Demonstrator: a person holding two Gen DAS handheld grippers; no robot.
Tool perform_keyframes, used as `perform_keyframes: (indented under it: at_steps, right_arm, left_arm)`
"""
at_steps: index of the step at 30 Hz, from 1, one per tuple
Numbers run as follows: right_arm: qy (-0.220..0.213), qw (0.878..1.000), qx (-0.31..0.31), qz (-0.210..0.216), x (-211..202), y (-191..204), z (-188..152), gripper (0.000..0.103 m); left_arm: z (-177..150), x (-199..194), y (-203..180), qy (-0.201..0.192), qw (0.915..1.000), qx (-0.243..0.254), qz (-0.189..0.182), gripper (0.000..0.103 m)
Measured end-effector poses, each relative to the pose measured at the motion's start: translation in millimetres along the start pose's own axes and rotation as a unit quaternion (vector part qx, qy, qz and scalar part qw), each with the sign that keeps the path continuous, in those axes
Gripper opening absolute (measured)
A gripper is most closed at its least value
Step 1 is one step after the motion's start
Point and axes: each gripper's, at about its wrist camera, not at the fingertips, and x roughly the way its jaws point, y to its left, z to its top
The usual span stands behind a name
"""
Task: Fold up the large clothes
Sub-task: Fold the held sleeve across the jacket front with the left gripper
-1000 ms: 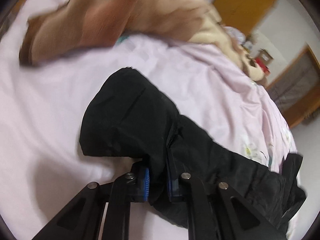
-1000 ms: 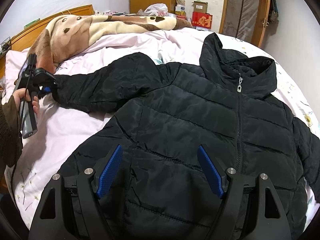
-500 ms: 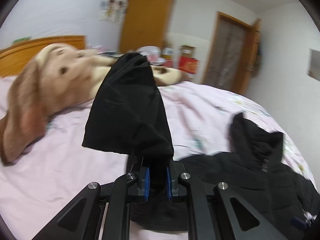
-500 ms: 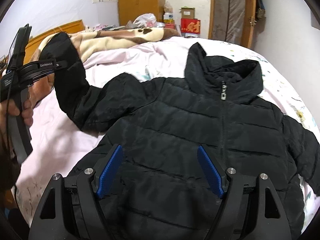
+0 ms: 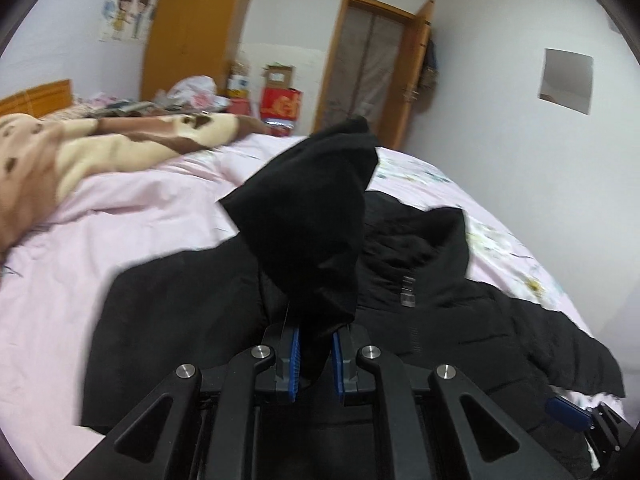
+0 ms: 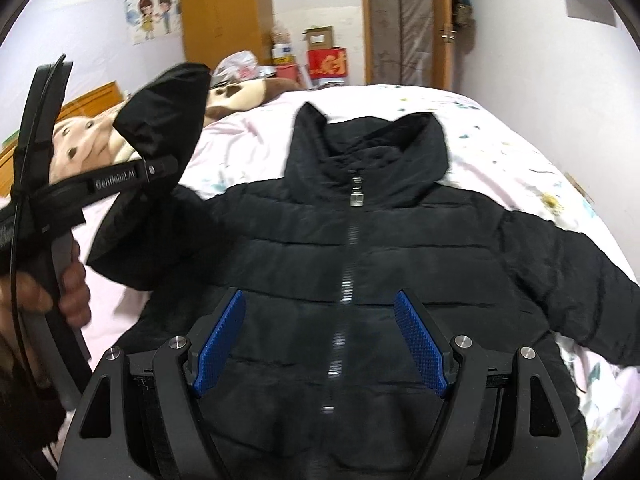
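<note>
A black puffer jacket (image 6: 352, 264) lies front up, zipped, on the pink bed; it also shows in the left wrist view (image 5: 420, 320). My left gripper (image 5: 316, 356) is shut on the jacket's left sleeve (image 5: 316, 216) and holds its cuff end lifted in the air over the jacket's shoulder. The lifted sleeve (image 6: 160, 120) and the left gripper (image 6: 154, 170) show at the left of the right wrist view. My right gripper (image 6: 320, 344) is open and empty, hovering over the jacket's lower front by the zipper (image 6: 346, 280). The other sleeve (image 6: 580, 272) lies spread out to the right.
A brown and cream plush blanket (image 5: 100, 148) lies bunched at the head of the bed (image 5: 120, 216). A wooden headboard (image 6: 96, 100), a wardrobe (image 5: 196, 28), boxes (image 5: 280, 100) and a door (image 5: 376, 68) stand beyond the bed. The person's hand (image 6: 68, 288) holds the left gripper.
My left gripper has lifted the sleeve off the bed and swung it up and to the right, toward the jacket body. The right gripper has drifted toward the zipper, still open.
</note>
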Motion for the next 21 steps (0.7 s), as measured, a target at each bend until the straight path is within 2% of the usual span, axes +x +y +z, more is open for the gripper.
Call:
perform_keyframes:
  at_steps: [8, 10, 12, 16, 19, 21]
  right_arm:
    - [-0.001, 0.999, 0.044, -0.031, -5.2, -57.5, -7.4, 0.077]
    - [-0.004, 0.997, 0.059, -0.044, -8.2, -75.7, -10.2, 0.077]
    - [-0.003, 0.996, 0.073, -0.054, -11.7, -91.0, -13.6, 0.077]
    - [0.008, 0.994, 0.090, -0.069, -13.1, -116.3, -20.5, 0.077]
    - [0.014, 0.993, 0.092, -0.073, -11.2, -125.0, -22.2, 0.077]
    - [0.019, 0.993, 0.091, -0.078, -8.6, -127.8, -22.6, 0.077]
  left_arm:
    - [-24.2, 31.9, -79.6, 0.046, 0.9965, 0.037, -0.060, 0.013]
    - [-32.4, 44.6, -101.6, 0.061, 0.9944, 0.057, -0.065, 0.013]
    - [-39.3, 51.6, -114.6, 0.070, 0.9931, 0.057, -0.075, 0.013]
    - [-51.6, 68.5, -133.7, 0.085, 0.9915, 0.059, -0.078, 0.013]
    - [-58.5, 75.4, -134.3, 0.101, 0.9887, 0.059, -0.093, 0.016]
    - [-66.1, 85.0, -139.6, 0.123, 0.9868, 0.079, -0.070, 0.021]
